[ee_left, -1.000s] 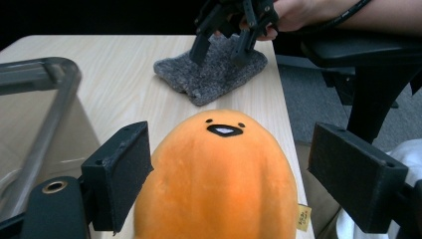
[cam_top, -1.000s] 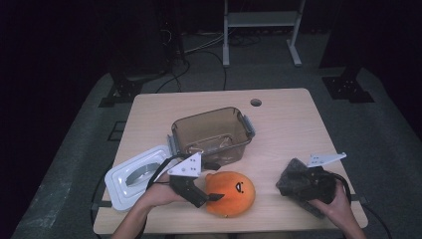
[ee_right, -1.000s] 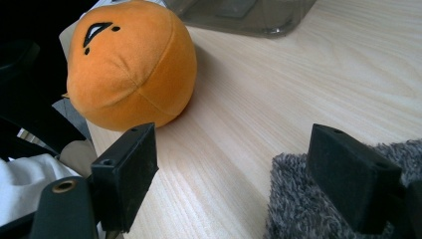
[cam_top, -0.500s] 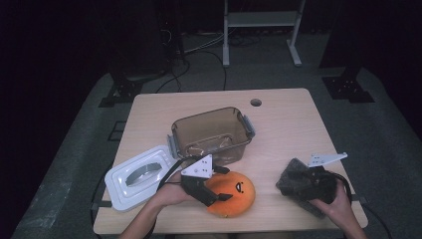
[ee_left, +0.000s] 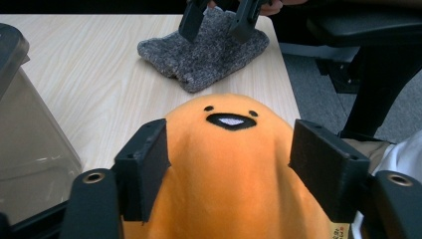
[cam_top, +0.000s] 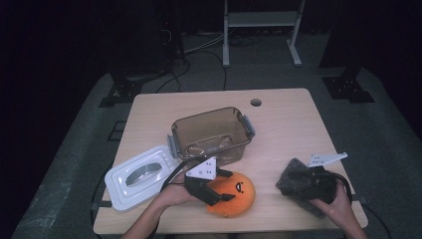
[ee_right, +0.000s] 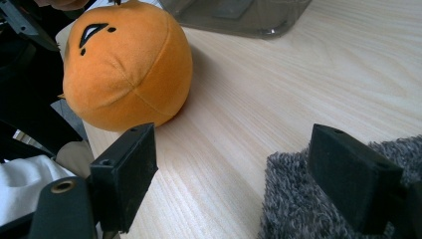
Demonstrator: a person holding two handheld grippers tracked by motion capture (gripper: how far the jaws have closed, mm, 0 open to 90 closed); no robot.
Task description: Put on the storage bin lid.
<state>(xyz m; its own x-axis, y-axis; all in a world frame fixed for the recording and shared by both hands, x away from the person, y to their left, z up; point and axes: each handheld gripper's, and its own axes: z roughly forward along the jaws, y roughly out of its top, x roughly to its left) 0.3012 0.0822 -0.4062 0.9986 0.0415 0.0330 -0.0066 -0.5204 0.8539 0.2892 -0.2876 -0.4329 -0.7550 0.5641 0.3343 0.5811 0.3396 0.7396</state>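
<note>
Setting: a lab or recording studio, not a home. I work at a lone pale wooden table (cam_top: 298,124) with a cable hole (cam_top: 256,102) near its far edge, set on grey carpet (cam_top: 393,129). Black curtains or darkness close off the far side. Cables (cam_top: 209,47) trail over the floor there, beside a white metal stand (cam_top: 259,20) and black equipment bases (cam_top: 348,87) left and right.
</note>
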